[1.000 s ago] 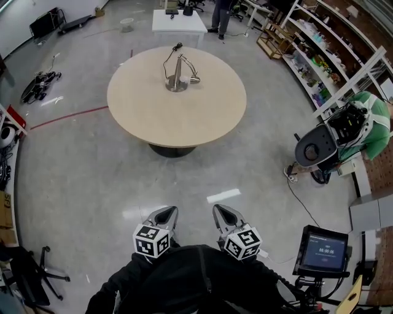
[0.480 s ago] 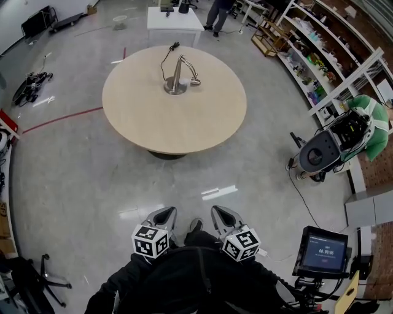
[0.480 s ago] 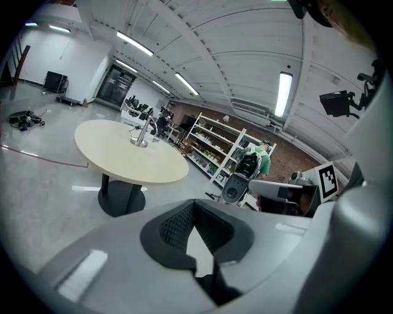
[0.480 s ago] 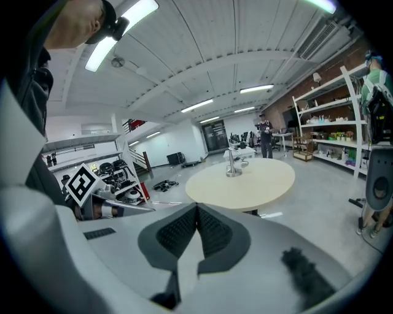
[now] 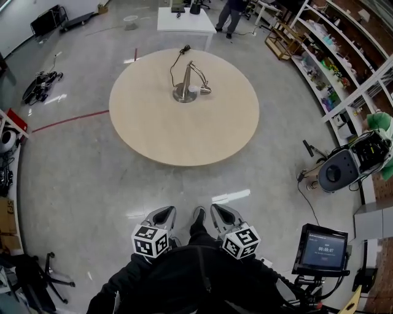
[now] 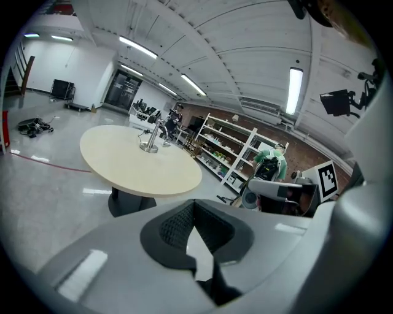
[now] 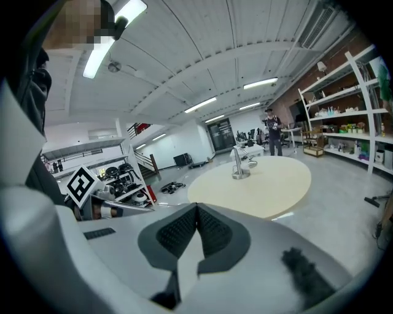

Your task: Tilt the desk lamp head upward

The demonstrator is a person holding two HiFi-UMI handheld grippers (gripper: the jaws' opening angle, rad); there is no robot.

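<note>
A silver desk lamp [image 5: 188, 83] stands on a round beige table [image 5: 184, 129], its head [image 5: 204, 90] drooping to the right and a black cord trailing off the far edge. The lamp [image 6: 149, 139] shows small in the left gripper view and the lamp [image 7: 238, 162] again in the right gripper view. Both grippers are held close to my body, far short of the table. My left gripper [image 5: 162, 214] is shut and empty. My right gripper [image 5: 221, 213] is shut and empty too.
A white table [image 5: 185, 20] and a person [image 5: 232, 13] stand beyond the round table. Shelving [image 5: 344, 61] lines the right side. A round machine [image 5: 339, 172] and a monitor [image 5: 321, 250] sit at right. Gear [image 5: 40, 86] lies on the floor at left.
The table and lamp have shifted right and lower in the head view as I step closer; my shoe now shows between the grippers. Both grippers stay shut in place.
</note>
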